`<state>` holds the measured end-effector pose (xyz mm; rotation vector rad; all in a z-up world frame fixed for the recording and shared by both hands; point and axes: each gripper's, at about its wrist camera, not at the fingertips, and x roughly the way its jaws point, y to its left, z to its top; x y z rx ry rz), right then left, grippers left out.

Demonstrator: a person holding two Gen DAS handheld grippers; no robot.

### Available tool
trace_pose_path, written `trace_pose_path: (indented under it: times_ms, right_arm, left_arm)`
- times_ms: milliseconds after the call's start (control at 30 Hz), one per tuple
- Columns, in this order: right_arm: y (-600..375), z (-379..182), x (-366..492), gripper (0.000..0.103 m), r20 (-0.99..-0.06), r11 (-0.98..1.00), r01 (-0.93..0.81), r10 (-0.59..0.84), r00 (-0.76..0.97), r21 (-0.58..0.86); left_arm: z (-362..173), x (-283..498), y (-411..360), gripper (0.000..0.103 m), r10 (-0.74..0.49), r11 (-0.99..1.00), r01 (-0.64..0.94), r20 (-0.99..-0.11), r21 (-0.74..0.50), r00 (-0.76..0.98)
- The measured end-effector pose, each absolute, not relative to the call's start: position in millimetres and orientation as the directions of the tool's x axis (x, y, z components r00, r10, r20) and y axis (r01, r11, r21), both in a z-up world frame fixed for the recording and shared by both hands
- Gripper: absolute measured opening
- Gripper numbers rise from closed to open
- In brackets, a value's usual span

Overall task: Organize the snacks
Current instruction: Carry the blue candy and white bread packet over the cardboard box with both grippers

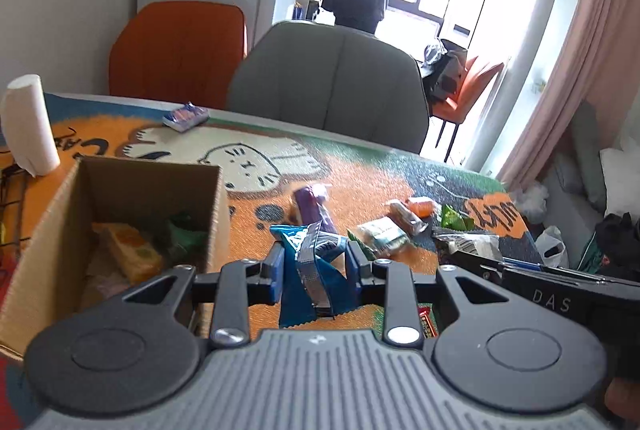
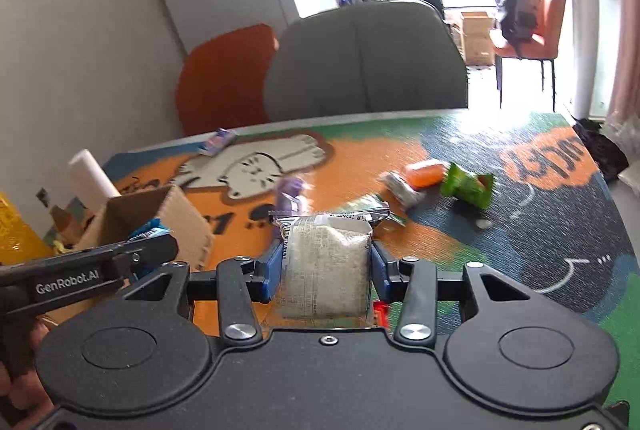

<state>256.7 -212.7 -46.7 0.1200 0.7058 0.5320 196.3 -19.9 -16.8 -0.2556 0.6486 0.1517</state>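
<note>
Both tools are matte black, with round hubs, silver screws on the linkage bars and blue fingers (image 1: 276,270) (one side reads "GenRobot.AI", another "DAS"); the left body is ribbed grey.

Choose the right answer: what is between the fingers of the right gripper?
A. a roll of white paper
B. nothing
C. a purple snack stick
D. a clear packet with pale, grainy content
D: in the right wrist view, the right gripper has its blue pads pressed on both sides of the clear packet, which shows a pale, grainy filling.
</note>
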Motion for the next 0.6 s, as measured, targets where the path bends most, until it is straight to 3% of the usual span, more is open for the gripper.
trace_pose_path:
  times_ms: [600]
  right_arm:
    - [-139.5, -18.0, 233.3, 0.043, -0.544, 0.8, -0.537, 0.586, 0.601, 0.268]
  left_arm:
    - [0.5, 159.5, 41.9, 0.03, 0.138, 0.933, -0.306, -0.595, -0.191, 0.792]
